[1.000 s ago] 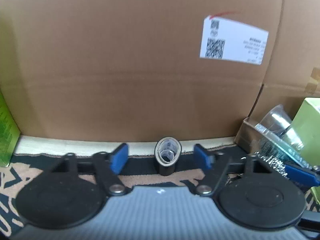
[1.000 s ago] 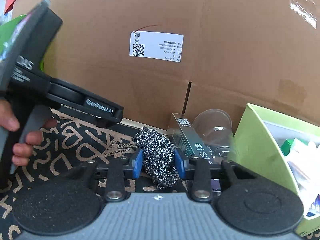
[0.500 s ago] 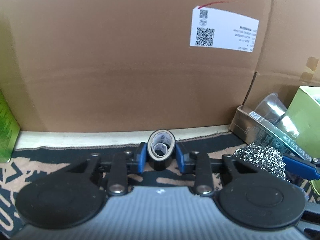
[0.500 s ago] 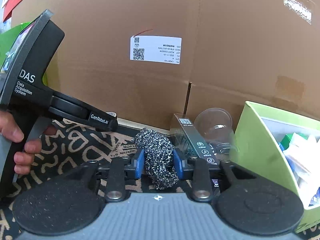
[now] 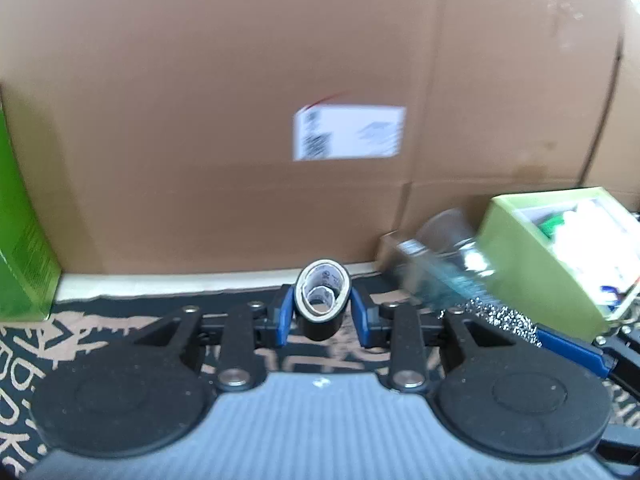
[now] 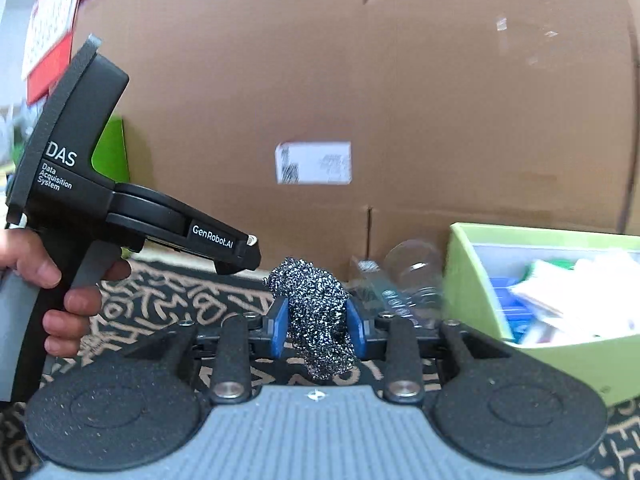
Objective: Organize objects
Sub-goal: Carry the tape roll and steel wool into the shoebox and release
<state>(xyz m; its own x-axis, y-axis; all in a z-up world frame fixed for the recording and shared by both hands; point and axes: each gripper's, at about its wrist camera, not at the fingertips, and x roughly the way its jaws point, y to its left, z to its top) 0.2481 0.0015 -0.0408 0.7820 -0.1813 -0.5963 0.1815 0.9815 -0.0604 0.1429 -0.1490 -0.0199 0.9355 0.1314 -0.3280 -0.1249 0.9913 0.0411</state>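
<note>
The left gripper (image 5: 322, 316) has its jaws pinched on a small black tape roll (image 5: 322, 304), squeezed oval, its pale core facing the camera. The right gripper (image 6: 316, 328) clamps a steel wool scourer (image 6: 316, 312), a springy silver tangle bulging above and below the pads. Both hang clear of the patterned mat (image 6: 168, 300), probably in carriage toward the green bin (image 6: 472, 276) of sorted items to the right, beside a clear cup (image 6: 412, 264).
</note>
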